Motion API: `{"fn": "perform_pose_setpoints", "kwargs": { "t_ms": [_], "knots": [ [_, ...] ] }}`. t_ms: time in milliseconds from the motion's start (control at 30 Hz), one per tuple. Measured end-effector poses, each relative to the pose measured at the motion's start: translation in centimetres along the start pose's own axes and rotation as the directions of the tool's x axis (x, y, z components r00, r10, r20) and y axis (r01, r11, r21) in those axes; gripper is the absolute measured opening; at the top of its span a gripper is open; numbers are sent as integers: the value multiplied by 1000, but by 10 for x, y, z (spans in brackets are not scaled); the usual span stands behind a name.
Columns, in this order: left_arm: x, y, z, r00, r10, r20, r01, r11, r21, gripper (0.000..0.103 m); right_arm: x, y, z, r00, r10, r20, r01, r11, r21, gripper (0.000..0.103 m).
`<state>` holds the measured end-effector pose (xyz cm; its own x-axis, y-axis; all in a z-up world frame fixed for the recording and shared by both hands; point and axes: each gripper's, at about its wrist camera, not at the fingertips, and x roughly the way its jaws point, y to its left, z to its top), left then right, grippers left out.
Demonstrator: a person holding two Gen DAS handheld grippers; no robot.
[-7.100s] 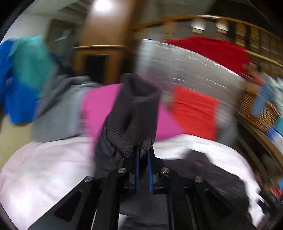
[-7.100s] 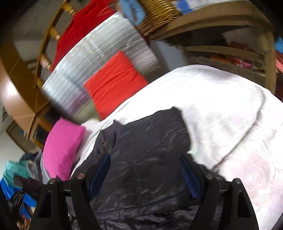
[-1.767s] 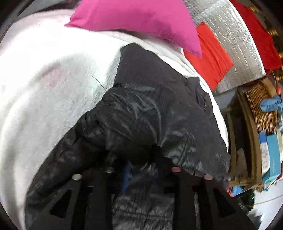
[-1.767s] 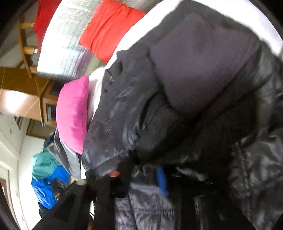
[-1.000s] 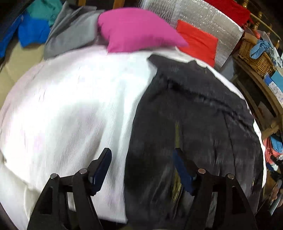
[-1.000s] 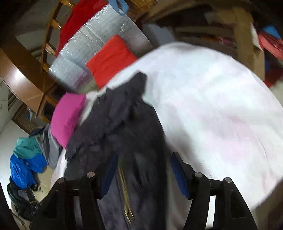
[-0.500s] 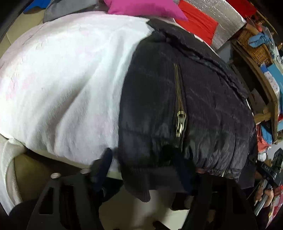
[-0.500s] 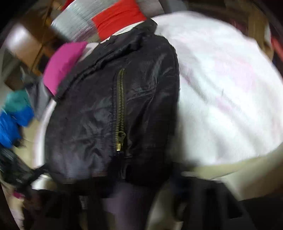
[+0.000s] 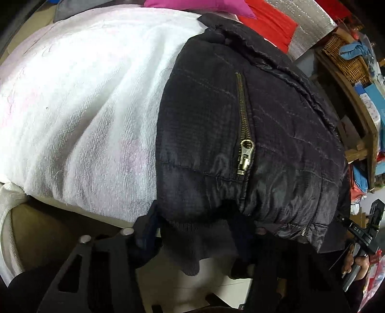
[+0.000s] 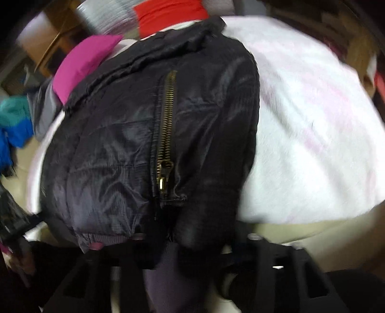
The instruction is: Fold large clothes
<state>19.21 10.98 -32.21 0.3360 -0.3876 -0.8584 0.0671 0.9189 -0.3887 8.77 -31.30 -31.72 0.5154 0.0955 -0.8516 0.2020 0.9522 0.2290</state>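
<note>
**Both grippers down at the jacket hem**

Since a second ago both grippers have dropped from above the bed to its near edge, and the black puffer jacket (image 9: 252,134) now fills both views with its hem hanging over the edge.

Near: left gripper (image 9: 192,243) is spread, fingers either side of the ribbed hem (image 9: 192,250), not closed on it. Right gripper (image 10: 192,250) sits low at the other hem corner; blur and overhanging fabric hide the fingertips, so I cannot tell whether it pinches. The right-hand tool also shows at the left view's right edge, beside the jacket.

Mid: jacket lies on the white towelling blanket (image 9: 84,96), already narrowed to a strip, brass zipper (image 9: 244,134) running up the middle, pull near the hem.

Far: collar end points to the pink pillow (image 10: 81,62) and red cushion (image 9: 272,21); wicker basket (image 9: 344,57) on a wooden rack to the right.

Handling, my read: shell is slick and padded, light for its bulk, springs back and slides on itself. Knit hem band is the grippiest spot; take it at both corners, pinch deep through all layers, avoid the zipper. Next likely move is carrying the hem up towards the collar.
</note>
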Motion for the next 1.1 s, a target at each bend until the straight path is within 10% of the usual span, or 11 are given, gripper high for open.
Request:
{"fn": "perform_pose_setpoints", "kwargs": {
  "t_ms": [133,267,433,733,867,1100],
  "knots": [
    [-13,-10,3,1000,-17,21,16,999,35,21,-27,1,7,998,57,32,-57,998,-1,28],
    [-41,-18,22,990,-129,56,127,991,42,19,-63,-9,29,972,206,114,-210,978,23,26],
    [-82,-36,65,957,-252,146,242,966,87,18,-99,-11,73,890,371,265,-384,923,-4,23],
    [-96,-71,230,918,-319,236,313,947,64,18,-93,-36,229,782,386,489,-487,868,94,22],
    [-59,-86,324,927,-267,263,272,962,20,18,-49,-39,311,794,335,507,-481,857,188,22],
    [75,-78,411,978,-110,176,131,984,-118,18,101,-71,406,894,215,392,-385,817,429,22]
  ]
}}
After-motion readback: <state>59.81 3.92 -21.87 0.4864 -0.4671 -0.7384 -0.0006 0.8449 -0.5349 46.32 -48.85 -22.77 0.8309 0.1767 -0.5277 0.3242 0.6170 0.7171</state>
